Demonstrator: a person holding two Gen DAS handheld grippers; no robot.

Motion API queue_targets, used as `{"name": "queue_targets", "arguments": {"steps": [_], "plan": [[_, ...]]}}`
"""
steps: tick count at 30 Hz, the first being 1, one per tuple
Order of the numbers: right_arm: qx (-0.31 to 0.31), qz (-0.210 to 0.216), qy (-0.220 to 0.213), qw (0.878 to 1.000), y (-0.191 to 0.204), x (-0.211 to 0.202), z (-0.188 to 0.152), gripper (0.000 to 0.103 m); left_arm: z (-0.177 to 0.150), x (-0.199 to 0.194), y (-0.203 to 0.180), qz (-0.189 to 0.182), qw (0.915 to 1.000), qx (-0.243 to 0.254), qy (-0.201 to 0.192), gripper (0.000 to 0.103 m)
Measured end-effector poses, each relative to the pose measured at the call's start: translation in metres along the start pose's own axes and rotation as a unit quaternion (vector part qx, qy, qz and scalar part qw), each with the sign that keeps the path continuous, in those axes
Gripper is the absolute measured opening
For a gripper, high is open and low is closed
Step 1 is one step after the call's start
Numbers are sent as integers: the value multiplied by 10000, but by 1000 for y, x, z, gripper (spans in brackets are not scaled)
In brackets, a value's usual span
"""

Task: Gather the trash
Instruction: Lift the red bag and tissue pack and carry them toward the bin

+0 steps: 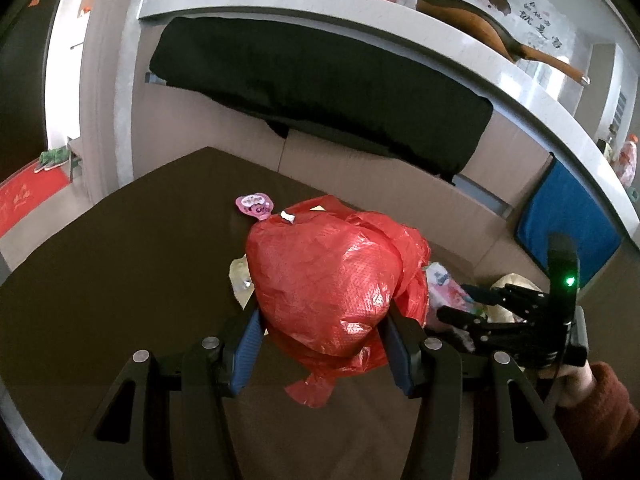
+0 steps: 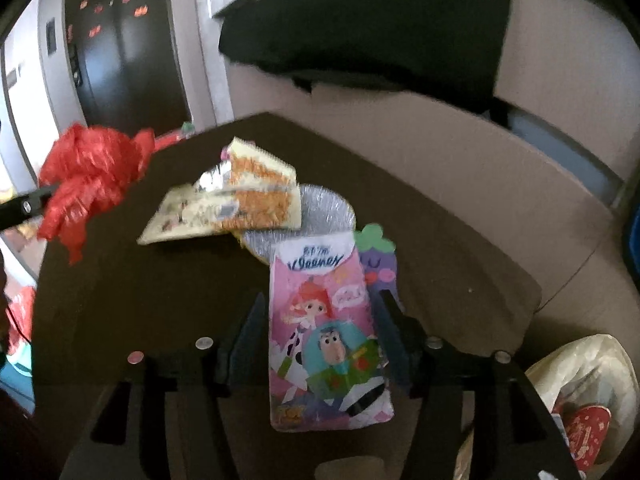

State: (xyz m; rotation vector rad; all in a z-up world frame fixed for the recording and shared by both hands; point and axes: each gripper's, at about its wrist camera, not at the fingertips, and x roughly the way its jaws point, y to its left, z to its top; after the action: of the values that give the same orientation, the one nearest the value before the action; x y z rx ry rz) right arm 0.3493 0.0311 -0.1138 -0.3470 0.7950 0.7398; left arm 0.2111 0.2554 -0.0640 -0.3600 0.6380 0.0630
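Dark brown tabletop (image 2: 168, 288): landmark, carrying the litter.
Crinkled red plastic bag (image 1: 332, 276): over the tabletop's middle, bulging, contents hidden; left gripper (image 1: 320, 320) clamps it between both pads, probably as the collecting sack.
Pink cartoon-printed tissue packet (image 2: 324, 328): on the tabletop's near right; right gripper (image 2: 320, 320) straddles it, jaws wide, pads not pressing.
Triangular sandwich wrapper (image 2: 224, 196) and round silver foil dish (image 2: 328, 212): further back on the tabletop.

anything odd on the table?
Yes. Litter lies on the dark table: a sandwich wrapper askew over a foil plate, and a pink tissue pack between the right gripper's open jaws.
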Motion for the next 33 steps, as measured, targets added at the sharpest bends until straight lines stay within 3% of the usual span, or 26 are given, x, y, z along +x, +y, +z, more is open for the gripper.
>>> {"name": "queue_targets", "arguments": {"steps": [3, 7, 11, 18, 25, 33], "plan": [[-16, -127, 174, 9998, 0, 11, -2, 54, 0, 2, 3, 32, 10000, -43, 22, 55], [317, -8, -97, 9995, -8, -2, -1, 44, 1, -4, -5, 142, 9998, 97, -121, 55], [483, -121, -511, 9974, -14, -44, 0, 41, 7, -13, -25, 119, 9989, 287, -346, 55], [534, -502, -1154, 9906, -20, -130, -5, 41, 22, -37, -96, 50, 9909, 928, -978, 55], [625, -996, -1715, 9781, -34, -205, -19, 41, 29, -50, -169, -276, 9805, 1368, -1385, 55], [866, -1640, -2241, 9567, -55, -278, -43, 41, 33, -55, -240, -745, 9685, 1778, -1575, 55]]}}
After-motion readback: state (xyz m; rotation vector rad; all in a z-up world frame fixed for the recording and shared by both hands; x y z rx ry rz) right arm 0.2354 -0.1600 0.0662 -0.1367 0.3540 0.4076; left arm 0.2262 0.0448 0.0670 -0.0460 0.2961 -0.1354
